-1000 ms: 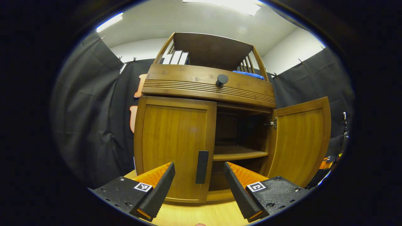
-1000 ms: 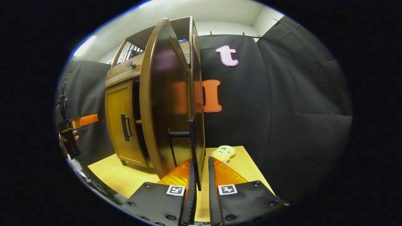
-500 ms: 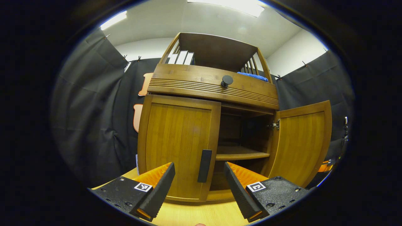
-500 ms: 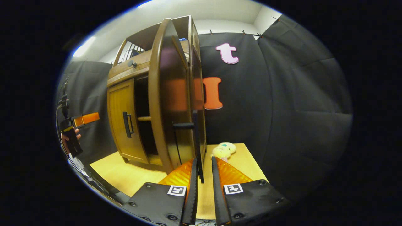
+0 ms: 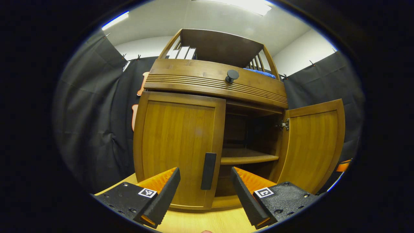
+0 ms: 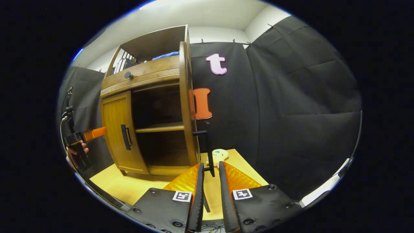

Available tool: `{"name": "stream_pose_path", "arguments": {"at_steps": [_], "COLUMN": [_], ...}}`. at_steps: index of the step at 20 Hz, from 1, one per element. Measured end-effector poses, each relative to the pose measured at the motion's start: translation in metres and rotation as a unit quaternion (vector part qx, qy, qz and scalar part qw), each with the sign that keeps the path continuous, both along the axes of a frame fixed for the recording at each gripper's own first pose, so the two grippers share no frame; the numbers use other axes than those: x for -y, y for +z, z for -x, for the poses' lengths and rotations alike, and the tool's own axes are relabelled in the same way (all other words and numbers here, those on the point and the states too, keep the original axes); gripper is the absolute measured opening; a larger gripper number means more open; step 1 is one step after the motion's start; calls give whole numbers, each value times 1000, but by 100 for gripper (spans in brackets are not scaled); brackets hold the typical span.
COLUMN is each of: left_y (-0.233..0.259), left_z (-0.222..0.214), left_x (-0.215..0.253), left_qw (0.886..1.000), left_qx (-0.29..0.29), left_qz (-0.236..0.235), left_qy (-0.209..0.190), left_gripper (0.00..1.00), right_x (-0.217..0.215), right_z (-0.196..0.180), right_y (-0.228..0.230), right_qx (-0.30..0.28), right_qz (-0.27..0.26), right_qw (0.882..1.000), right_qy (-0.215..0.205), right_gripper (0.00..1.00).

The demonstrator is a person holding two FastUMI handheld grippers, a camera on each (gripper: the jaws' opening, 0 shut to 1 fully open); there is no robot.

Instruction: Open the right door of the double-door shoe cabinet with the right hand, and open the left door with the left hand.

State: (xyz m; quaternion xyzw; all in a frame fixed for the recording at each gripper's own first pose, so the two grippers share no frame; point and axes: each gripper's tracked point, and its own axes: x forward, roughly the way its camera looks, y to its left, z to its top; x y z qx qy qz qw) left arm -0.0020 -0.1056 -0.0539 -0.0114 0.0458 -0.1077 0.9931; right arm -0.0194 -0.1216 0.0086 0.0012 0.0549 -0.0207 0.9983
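Note:
The wooden shoe cabinet stands on a light table. Its left door is closed, with a black bar handle at its right edge. My left gripper is open just in front of that handle, one finger on each side and neither touching it. The right door stands wide open and appears edge-on in the right gripper view. Its black handle ends between the tips of my right gripper, whose fingers stand slightly apart and do not press on it.
Inside the open half is a bare shelf. A drawer with a black knob runs above the doors; books and a blue cloth lie on top. A small plush toy lies on the table behind the right door.
The right door has swung further open. My right gripper's fingers have parted from its handle and drawn back along it. The left gripper has edged slightly closer to the left door.

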Motion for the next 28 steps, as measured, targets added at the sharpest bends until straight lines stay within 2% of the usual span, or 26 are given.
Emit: {"name": "stream_pose_path", "arguments": {"at_steps": [1,2,3,6,10,12,13,14,17,18,20,23,24,25,26,27,28], "left_y": [-3,-5,-10,-30,-54,-58,-62,-67,-84,-87,-90,-96,-97,-98,-98,-95,-94], "left_z": [-6,-14,-21,-35,-59,-70,-77,-84,-92,-93,-99,-114,-115,-115,-114,-114,-115], "left_x": [4,5,5,2,8,12,15,16,10,7,7,6,5,8,8,10,14], "left_qw": [1000,1000,1000,1000,999,999,999,999,998,997,997,997,997,997,997,997,997], "left_qx": [-1,1,3,-11,-36,-33,-33,-32,-38,-37,-42,-62,-66,-58,-52,-46,-42], "left_qz": [1,0,-4,3,10,1,-6,-15,-40,-46,-44,-27,-26,-30,-41,-51,-54], "left_qy": [-3,-4,2,22,16,13,15,21,43,48,49,31,32,31,28,23,20], "left_gripper": [95,92,92,92,92,95,98,92,91,95,92,94,93,84,84,77,75], "right_x": [-12,-19,-29,-44,-59,-66,-72,-77,-81,-80,-79,-77,-78,-78,-78,-79,-81], "right_z": [4,9,10,10,8,6,4,3,1,2,0,-5,-8,-10,-13,-15,-16], "right_y": [6,10,13,16,12,14,14,13,10,10,9,12,14,14,13,12,11], "right_qx": [8,17,25,28,22,26,26,24,20,20,17,19,19,19,19,18,16], "right_qz": [-8,-9,-4,20,23,20,15,9,2,5,13,17,17,18,19,18,18], "right_qw": [1000,1000,1000,999,999,999,999,999,999,999,999,999,999,999,999,999,999], "right_qy": [2,-2,4,9,15,23,31,39,47,46,44,41,41,40,39,41,42], "right_gripper": [33,33,44,68,100,91,91,99,99,99,99,99,99,99,99,99,99]}}
